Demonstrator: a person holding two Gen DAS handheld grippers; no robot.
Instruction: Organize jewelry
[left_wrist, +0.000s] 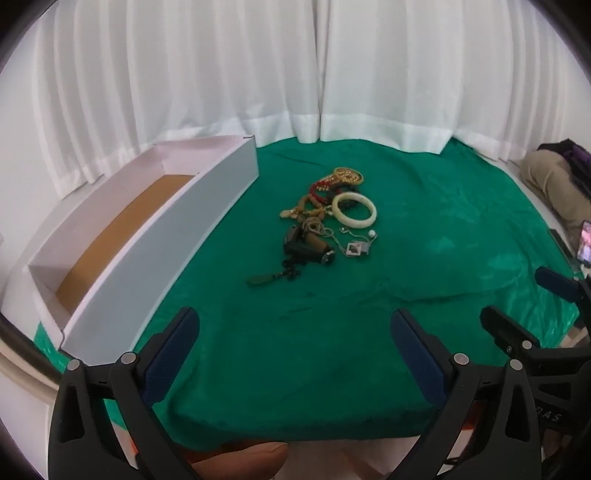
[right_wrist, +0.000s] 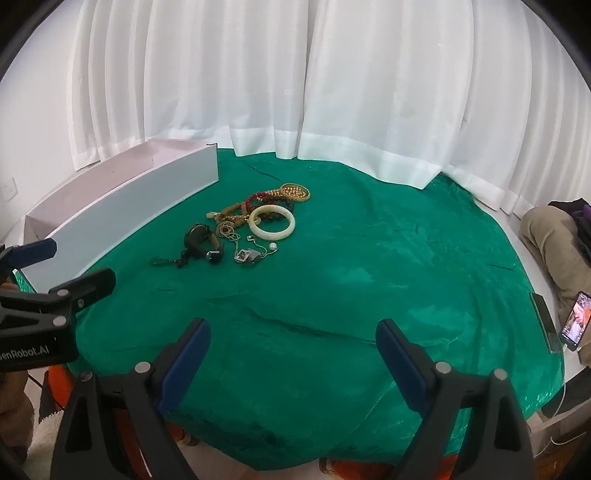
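We find the task not yet begun. All the jewelry (left_wrist: 325, 218) lies in one tangled pile near the middle of the green cloth (left_wrist: 424, 266), and the white box (left_wrist: 177, 236) at the left edge shows only a bare brown floor in the part we can see; its near end is hidden behind its own wall. Everything is left to sort and move.

The left gripper (left_wrist: 295, 354) stands wide open with nothing between its fingers, hovering over the near edge of the cloth. The right gripper (right_wrist: 293, 354) is likewise well open and empty, just right of the left one, both well short of the pile.

The pile's long axis runs from near-left to far-right: a dark pendant (right_wrist: 160, 262) at the near end, gold beads (right_wrist: 295, 192) at the far end, a pale bangle (right_wrist: 272, 222) lying flat on the right flank. The box's long axis runs near to far, alongside the pile.
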